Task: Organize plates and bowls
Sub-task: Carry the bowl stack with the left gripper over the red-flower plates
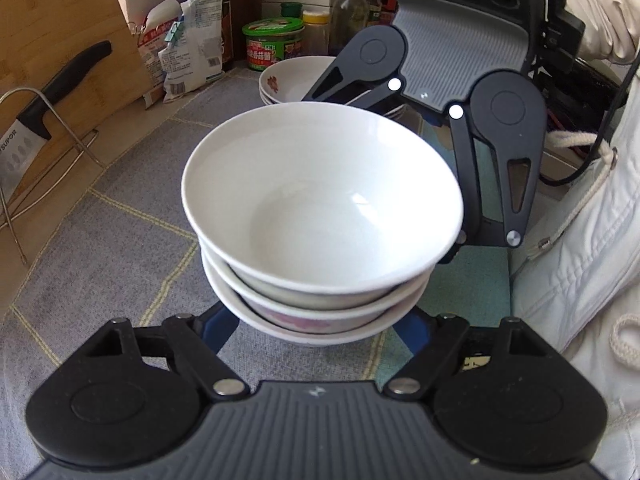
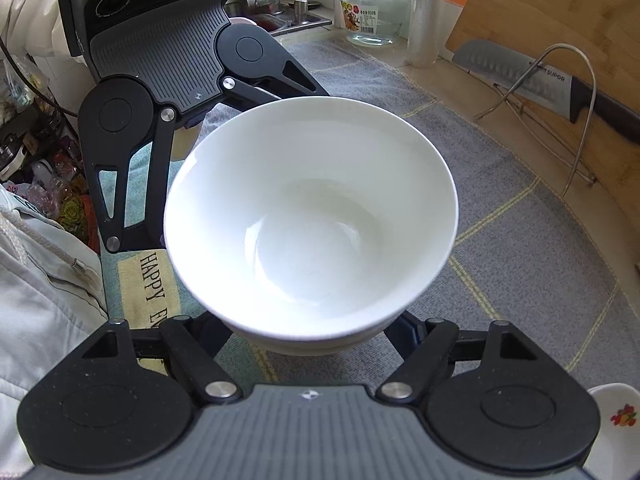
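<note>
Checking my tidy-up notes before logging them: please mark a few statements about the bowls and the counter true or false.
1. Three bowls are stacked. True.
2. The top bowl holds food. False: it is empty.
3. The knife lies flat on the cloth. False: it sits in the wire rack by the cutting board.
4. A green-lidded can stands beyond the floral dishes. True.
</note>
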`<action>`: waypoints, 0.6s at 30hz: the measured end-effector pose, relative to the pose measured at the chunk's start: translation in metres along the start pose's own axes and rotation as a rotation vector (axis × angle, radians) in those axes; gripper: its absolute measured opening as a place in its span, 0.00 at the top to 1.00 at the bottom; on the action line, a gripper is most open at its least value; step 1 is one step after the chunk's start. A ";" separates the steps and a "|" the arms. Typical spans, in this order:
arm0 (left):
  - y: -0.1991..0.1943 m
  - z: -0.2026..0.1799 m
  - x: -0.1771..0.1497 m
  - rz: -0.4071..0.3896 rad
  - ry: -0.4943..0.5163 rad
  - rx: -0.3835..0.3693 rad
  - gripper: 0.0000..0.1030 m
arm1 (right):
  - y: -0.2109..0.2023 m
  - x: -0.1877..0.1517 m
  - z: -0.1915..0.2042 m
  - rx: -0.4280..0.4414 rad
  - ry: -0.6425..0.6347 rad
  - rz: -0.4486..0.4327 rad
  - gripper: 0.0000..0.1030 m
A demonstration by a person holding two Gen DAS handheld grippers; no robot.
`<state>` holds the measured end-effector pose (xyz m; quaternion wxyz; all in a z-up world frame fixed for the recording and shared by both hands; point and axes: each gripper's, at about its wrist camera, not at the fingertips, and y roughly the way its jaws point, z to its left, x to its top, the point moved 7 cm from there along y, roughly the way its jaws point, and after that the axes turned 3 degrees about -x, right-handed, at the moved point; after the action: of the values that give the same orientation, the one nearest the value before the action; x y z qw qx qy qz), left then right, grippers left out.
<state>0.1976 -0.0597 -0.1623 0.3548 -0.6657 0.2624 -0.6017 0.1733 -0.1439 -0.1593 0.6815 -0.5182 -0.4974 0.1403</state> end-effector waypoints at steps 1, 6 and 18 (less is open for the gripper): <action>-0.001 -0.001 0.004 -0.002 -0.002 0.005 0.20 | -0.004 0.000 -0.001 -0.002 -0.004 -0.001 0.19; 0.002 -0.008 0.027 -0.009 0.008 0.021 0.20 | -0.024 -0.004 -0.010 -0.013 -0.019 -0.007 0.19; 0.030 -0.023 0.101 -0.054 0.092 0.033 0.20 | -0.074 -0.039 -0.054 -0.113 -0.016 -0.017 0.19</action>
<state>0.1914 -0.1604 -0.1231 0.3371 -0.6380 0.2505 -0.6454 0.1754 -0.2336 -0.1159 0.6484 -0.5501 -0.5146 0.1104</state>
